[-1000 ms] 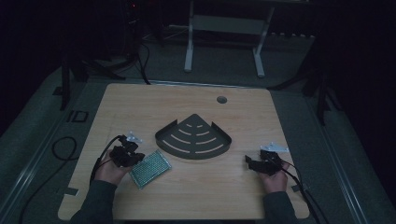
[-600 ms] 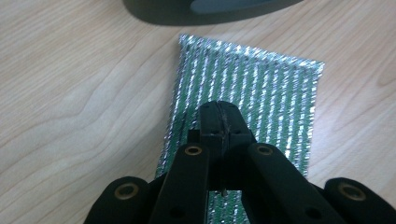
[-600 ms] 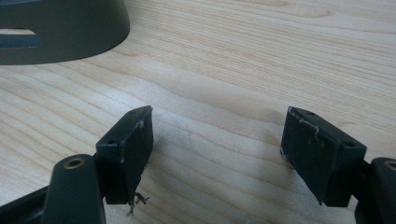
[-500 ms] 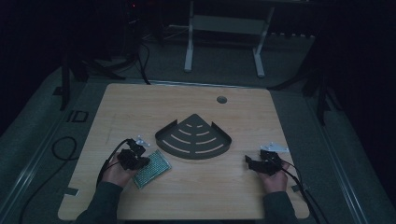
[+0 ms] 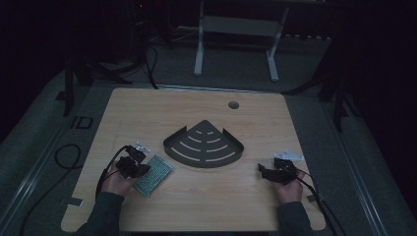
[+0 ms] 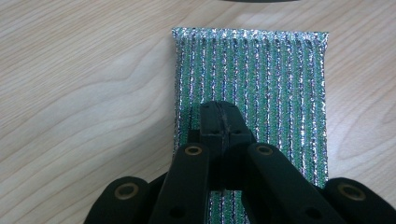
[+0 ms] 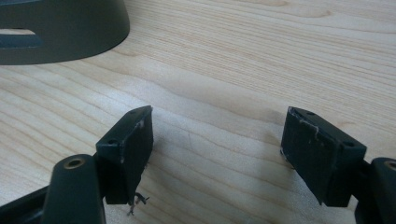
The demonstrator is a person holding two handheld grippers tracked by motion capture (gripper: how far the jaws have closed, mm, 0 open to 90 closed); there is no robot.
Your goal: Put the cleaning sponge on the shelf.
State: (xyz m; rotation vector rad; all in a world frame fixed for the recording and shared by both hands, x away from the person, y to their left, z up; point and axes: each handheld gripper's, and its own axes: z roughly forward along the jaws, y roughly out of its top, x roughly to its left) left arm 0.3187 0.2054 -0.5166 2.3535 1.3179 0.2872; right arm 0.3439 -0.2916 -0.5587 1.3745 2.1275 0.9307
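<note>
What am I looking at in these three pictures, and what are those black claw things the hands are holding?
A person sits at a wooden table with a hand-held two-jaw gripper in each hand. One picture looks down from above; the other two come from cameras riding on the grippers, looking along their black jaws. On the table lie a dark fan-shaped slotted tray and a glittery green scouring pad. The left gripper has its jaws shut and sits over the pad; whether it pinches the pad I cannot tell. The right gripper rests with its jaws wide open over bare wood, holding nothing.
</note>
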